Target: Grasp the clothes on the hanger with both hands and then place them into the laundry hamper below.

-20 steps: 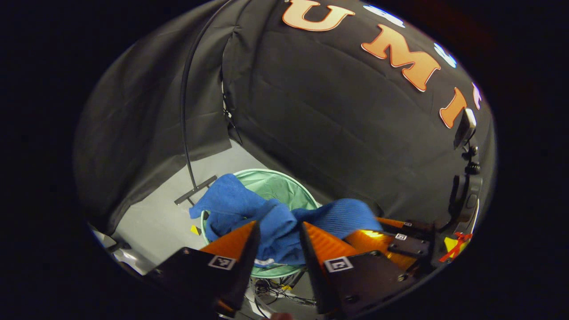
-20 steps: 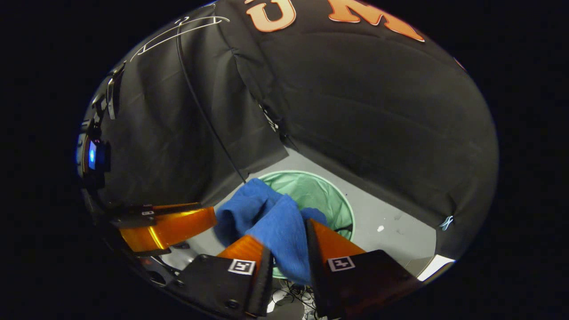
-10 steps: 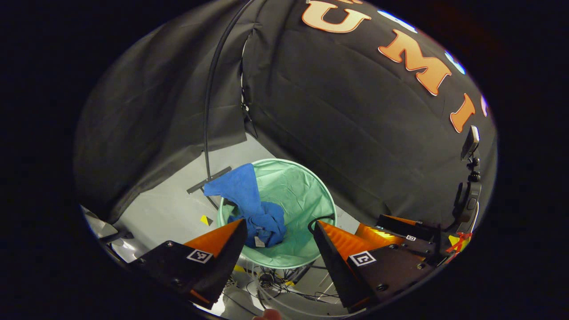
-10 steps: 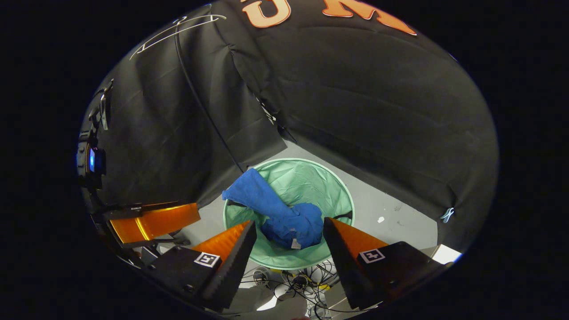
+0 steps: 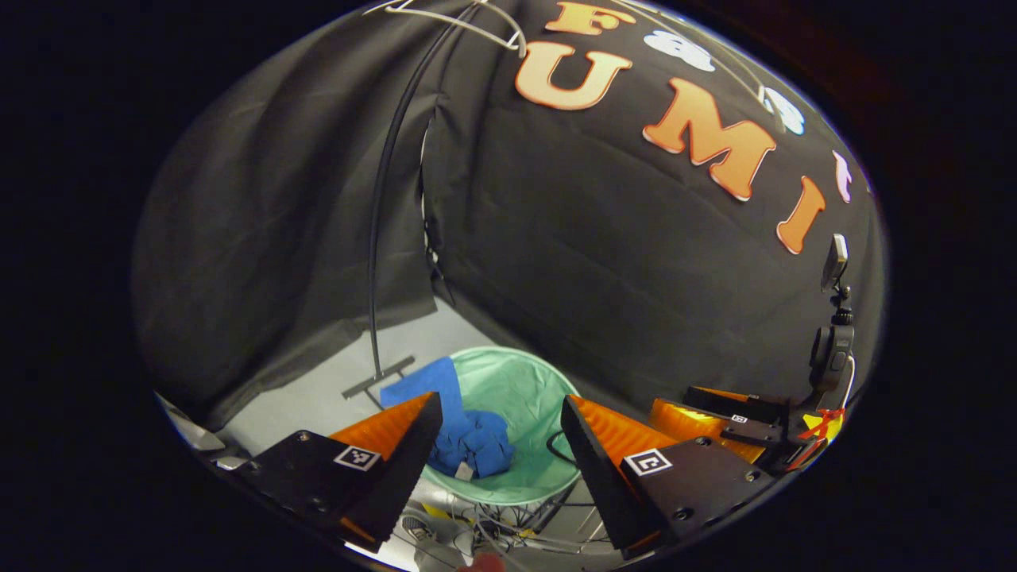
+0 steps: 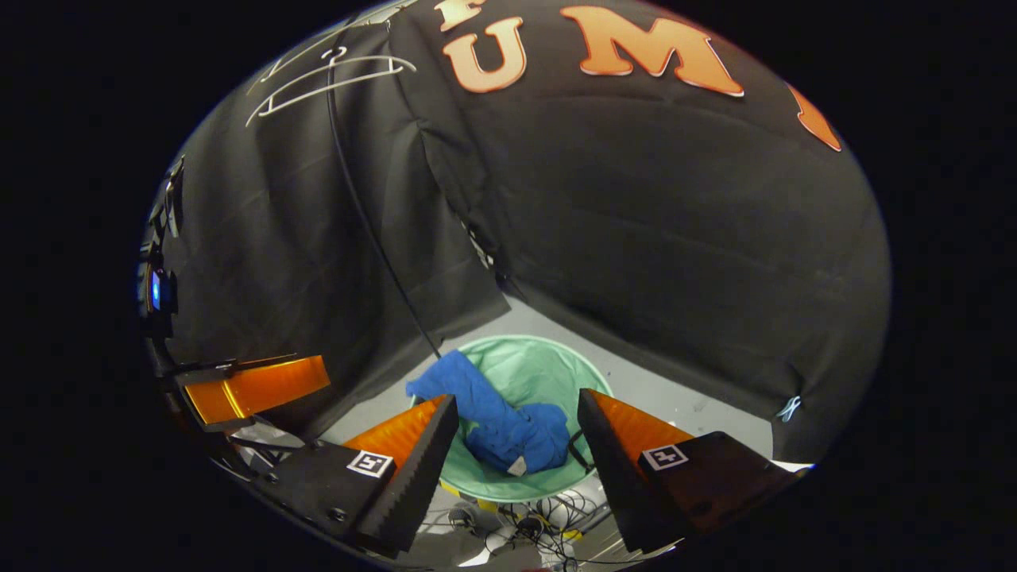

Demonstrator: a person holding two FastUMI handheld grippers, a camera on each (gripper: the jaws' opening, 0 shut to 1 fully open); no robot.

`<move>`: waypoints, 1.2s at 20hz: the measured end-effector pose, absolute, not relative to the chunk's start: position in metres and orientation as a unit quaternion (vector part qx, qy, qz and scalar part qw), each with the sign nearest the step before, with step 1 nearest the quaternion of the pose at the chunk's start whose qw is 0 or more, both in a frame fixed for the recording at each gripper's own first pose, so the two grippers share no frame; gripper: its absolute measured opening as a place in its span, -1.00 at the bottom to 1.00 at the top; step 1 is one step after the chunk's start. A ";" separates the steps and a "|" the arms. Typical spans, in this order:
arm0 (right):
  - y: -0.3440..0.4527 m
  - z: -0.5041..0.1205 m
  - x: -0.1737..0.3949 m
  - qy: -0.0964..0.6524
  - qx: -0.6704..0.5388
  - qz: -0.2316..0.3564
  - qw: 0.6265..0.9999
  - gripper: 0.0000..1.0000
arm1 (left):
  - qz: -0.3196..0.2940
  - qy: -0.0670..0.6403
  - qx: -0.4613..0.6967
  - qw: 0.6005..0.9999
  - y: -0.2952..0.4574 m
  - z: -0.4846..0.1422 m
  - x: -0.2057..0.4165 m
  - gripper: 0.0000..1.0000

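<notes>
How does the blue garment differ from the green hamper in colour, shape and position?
The blue garment is deep blue; the green hamper is pale mint. The garment lies crumpled and irregular, while the hamper keeps a round, open rim. The garment sits inside the hamper, with one end draped over its rim; the hamper stands on the grey floor. Both look like soft fabric.

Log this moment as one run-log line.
left gripper: open | right gripper: open | blue garment: in green hamper, one end draped over rim | hanger: bare
</notes>
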State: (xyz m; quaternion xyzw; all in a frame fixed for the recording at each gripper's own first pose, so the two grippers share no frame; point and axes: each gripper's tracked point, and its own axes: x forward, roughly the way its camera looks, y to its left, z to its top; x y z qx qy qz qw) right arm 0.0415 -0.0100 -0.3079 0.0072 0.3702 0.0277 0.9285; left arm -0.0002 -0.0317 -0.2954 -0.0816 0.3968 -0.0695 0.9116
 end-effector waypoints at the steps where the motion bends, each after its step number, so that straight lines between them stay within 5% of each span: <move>1: -0.013 -0.294 0.044 0.356 0.012 0.027 0.934 0.97 | -0.069 0.383 -0.082 0.918 -0.032 -0.279 0.006 0.92; 12: -0.021 -0.101 0.046 0.179 0.009 0.025 0.983 0.97 | -0.029 0.126 -0.064 0.990 0.011 -0.057 0.046 0.89; 19: -0.043 0.007 0.016 0.066 0.001 0.007 0.998 0.95 | 0.027 0.038 -0.035 0.998 0.057 0.029 0.013 0.89; 21: -0.046 0.037 0.004 0.026 -0.009 0.004 1.000 0.77 | 0.032 0.021 -0.042 0.998 0.062 0.045 0.002 0.80; 24: -0.047 0.071 -0.013 -0.023 -0.021 0.002 1.000 0.77 | 0.040 -0.008 -0.035 0.999 0.068 0.068 -0.007 0.91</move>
